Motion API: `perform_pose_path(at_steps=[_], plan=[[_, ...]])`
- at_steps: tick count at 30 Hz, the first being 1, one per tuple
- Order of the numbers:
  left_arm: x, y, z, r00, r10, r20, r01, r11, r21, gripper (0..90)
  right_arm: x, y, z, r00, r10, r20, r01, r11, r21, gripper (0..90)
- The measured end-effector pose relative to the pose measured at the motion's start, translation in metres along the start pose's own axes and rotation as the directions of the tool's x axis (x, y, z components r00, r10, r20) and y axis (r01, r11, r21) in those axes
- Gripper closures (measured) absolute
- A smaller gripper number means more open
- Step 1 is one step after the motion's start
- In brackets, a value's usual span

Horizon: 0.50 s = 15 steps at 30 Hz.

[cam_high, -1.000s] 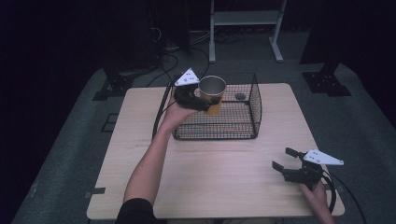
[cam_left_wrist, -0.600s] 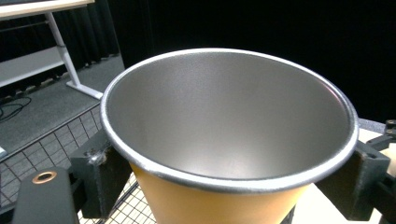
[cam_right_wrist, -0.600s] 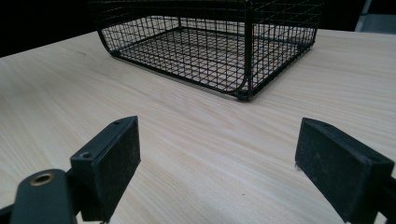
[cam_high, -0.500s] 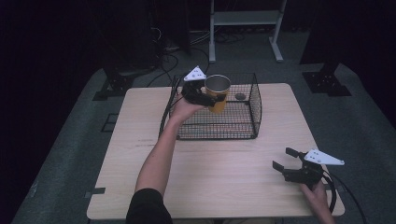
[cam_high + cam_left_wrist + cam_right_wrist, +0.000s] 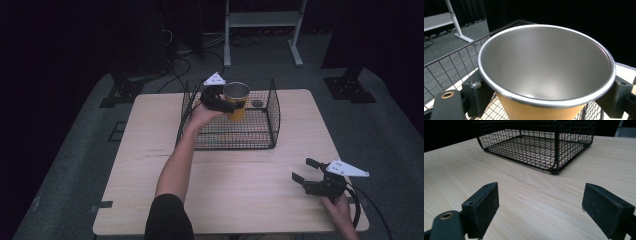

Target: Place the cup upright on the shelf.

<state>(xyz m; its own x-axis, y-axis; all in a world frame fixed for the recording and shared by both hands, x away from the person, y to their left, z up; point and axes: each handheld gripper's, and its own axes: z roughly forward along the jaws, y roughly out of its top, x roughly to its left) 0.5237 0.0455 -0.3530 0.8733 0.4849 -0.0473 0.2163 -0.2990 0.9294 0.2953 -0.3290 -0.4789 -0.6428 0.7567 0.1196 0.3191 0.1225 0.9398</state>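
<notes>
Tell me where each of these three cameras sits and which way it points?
High view: above the table, looking down; forearm, hand, both grippers show.
Left gripper view: on the left gripper, looking into the cup it clamps; jaws show.
Right gripper view: on the right gripper, low over the table; open jaws show.
All three share the wire basket.

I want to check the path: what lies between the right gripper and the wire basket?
Bare table, as the right gripper view shows.
</notes>
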Motion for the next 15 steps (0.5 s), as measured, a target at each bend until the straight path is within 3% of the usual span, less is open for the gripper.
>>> perform_pose_path(at_steps=[15], plan=[[0.010,-0.010,0.022,0.9994,-0.031,0.013,0.030,0.9975,0.064,14.0,-0.001,0.000,0.000,1.0000,0.005,-0.002,-0.005,1.000,-0.002,13.0]])
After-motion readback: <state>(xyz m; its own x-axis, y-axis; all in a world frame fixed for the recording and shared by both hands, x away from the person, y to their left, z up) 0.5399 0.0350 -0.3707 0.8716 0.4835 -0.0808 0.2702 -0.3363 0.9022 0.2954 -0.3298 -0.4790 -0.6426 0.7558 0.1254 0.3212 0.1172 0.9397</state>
